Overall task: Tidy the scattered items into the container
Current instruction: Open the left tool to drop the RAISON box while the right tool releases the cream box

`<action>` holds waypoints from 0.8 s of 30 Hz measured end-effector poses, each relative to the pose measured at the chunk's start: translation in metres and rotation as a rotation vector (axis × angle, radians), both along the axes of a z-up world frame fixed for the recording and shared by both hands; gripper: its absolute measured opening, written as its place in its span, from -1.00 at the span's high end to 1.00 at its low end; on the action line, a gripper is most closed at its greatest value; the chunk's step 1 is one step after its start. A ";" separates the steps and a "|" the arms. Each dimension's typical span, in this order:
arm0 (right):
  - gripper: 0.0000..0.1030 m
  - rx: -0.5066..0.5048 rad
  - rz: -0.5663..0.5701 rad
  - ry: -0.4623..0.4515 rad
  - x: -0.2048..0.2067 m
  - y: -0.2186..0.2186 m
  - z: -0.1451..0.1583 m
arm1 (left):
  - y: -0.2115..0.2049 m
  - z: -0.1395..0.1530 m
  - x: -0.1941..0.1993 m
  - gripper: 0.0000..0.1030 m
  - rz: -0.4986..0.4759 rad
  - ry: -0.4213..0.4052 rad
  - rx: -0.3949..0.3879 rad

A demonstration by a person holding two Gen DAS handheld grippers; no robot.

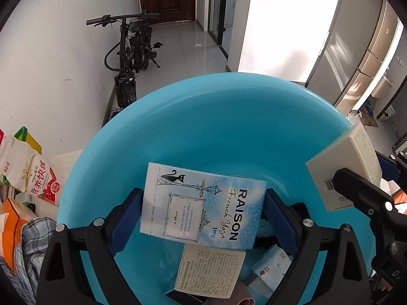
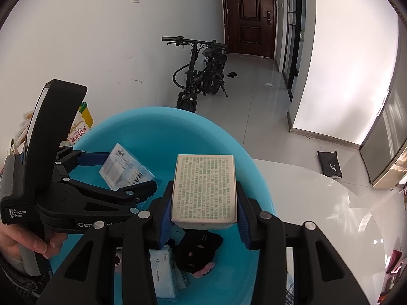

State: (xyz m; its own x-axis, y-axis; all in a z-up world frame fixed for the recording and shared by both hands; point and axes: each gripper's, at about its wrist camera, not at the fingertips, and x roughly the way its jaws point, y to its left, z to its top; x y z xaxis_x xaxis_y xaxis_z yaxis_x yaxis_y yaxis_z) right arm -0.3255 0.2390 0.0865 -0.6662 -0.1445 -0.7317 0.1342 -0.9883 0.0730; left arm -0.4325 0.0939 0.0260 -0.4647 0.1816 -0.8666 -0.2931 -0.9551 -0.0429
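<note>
A large blue basin fills both views. My left gripper is shut on a light blue RAISON box and holds it above the basin's inside; it shows from the side in the right wrist view. My right gripper is shut on a cream box with printed text, held over the basin's right side; it also shows in the left wrist view. In the basin lie a cream packet, a small white-blue box and a black item.
A red-and-white snack bag, an orange bag and plaid cloth lie left of the basin. The basin stands on a white table. A black electric bike is parked by the wall beyond.
</note>
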 end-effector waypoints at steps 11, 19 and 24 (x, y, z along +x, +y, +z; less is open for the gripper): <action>0.20 -0.011 -0.006 0.010 0.001 0.005 0.009 | 0.000 0.016 0.014 -0.83 0.008 0.042 -0.004; 0.20 -0.034 0.019 -0.018 -0.008 -0.001 0.013 | -0.027 0.028 0.032 -0.83 0.046 0.028 0.038; 0.20 -0.040 0.038 -0.059 -0.017 -0.013 0.004 | -0.042 0.038 0.049 -0.84 0.086 0.075 0.025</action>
State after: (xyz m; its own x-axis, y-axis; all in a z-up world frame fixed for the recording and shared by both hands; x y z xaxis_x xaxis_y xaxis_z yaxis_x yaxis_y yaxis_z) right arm -0.3424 0.2256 0.0901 -0.6158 -0.1989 -0.7624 0.1663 -0.9786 0.1210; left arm -0.3838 0.0516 0.0641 -0.5429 0.1590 -0.8246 -0.2134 -0.9758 -0.0476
